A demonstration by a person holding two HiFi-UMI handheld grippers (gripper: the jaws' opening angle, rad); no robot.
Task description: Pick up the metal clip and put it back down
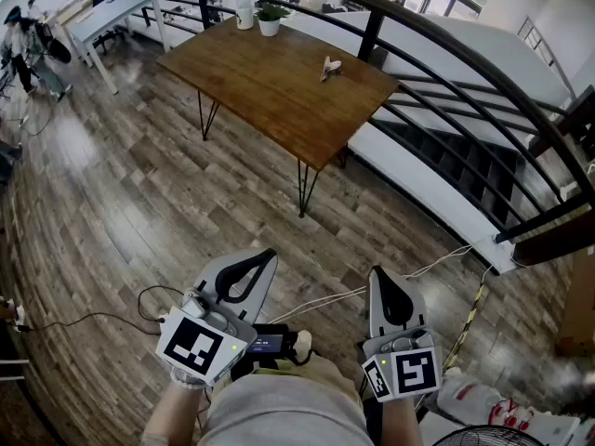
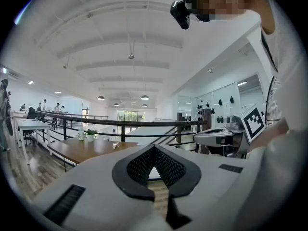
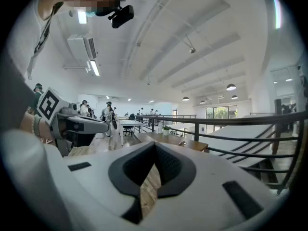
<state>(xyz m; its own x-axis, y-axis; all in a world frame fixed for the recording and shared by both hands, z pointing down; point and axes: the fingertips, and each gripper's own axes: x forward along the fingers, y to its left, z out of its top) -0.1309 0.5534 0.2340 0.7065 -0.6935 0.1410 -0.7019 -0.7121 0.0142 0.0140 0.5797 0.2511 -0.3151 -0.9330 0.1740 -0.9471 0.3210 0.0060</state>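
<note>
The metal clip (image 1: 330,67) lies on the far right part of the brown wooden table (image 1: 279,91), well ahead of me. It shows small in the left gripper view (image 2: 115,145) and the right gripper view (image 3: 182,142). Both grippers are held low, close to my body and far from the table. The left gripper (image 1: 266,255) (image 2: 155,149) is shut with nothing between its dark pads. The right gripper (image 1: 376,271) (image 3: 155,145) is shut and empty too. Each gripper appears beside the other in its view.
A white bottle (image 1: 244,10) and a potted plant (image 1: 270,19) stand at the table's far end. A black railing (image 1: 446,77) curves behind and right of the table. Cables (image 1: 93,319) trail over the wood floor. White desks (image 1: 112,12) and people are at the far left.
</note>
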